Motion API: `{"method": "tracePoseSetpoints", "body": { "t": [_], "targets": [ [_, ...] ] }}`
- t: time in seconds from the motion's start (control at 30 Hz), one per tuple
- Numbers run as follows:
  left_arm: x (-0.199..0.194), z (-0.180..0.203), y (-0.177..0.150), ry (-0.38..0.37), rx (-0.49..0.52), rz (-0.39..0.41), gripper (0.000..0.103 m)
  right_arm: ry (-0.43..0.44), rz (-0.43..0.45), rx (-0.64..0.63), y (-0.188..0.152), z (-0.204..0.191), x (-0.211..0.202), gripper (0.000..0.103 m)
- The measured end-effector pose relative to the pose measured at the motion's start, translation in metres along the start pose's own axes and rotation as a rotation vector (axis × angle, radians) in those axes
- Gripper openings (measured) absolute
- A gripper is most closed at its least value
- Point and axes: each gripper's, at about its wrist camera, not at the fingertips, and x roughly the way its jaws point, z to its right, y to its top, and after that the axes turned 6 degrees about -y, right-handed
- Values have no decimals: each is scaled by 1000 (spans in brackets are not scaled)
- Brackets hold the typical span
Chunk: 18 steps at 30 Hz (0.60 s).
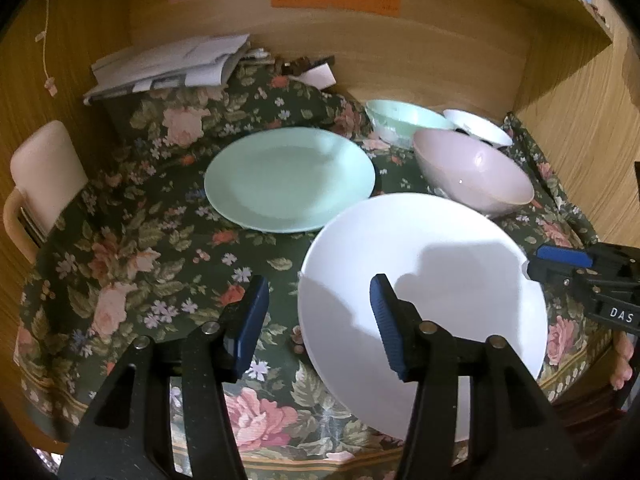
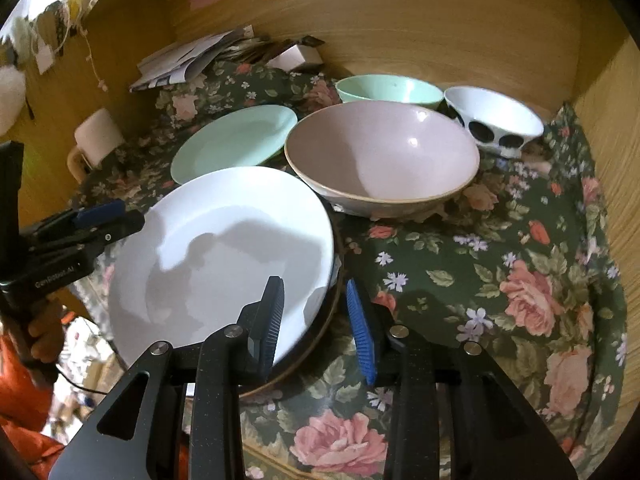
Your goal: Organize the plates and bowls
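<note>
A white plate [image 1: 440, 280] [image 2: 224, 248] lies at the front of the floral cloth, over a dark-rimmed dish [image 2: 320, 336] that shows under its right edge. A mint plate [image 1: 288, 178] [image 2: 236, 140] lies behind it. A pink bowl [image 1: 476, 172] [image 2: 384, 156], a mint bowl [image 1: 400, 118] [image 2: 388, 88] and a white bowl with black spots [image 1: 476, 126] [image 2: 496, 120] stand at the back right. My left gripper [image 1: 318, 320] is open and straddles the white plate's left rim. My right gripper [image 2: 316, 320] is open and straddles its right rim; it also shows in the left wrist view [image 1: 560, 264].
A floral cloth [image 2: 500, 280] covers the surface inside a wooden alcove. A stack of papers [image 1: 172, 64] lies at the back left. A cream mug [image 1: 44, 176] [image 2: 96, 136] lies at the left. Wooden walls [image 1: 580, 140] close in at the sides and back.
</note>
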Motion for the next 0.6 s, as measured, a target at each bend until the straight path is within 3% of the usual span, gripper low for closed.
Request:
{"method": "tracePoseSetpoints", "body": {
  "t": [0.13, 0.3, 0.6],
  "targets": [
    [-12, 2, 4, -2, 11, 49, 65, -17, 41, -19, 3, -5, -6, 30],
    [-23, 6, 11, 13, 42, 91, 73, -7, 89, -47, 16, -19, -13, 36],
    [-34, -13, 39, 71, 27, 144, 83, 11, 199, -75, 54, -34, -22, 66]
  ]
}}
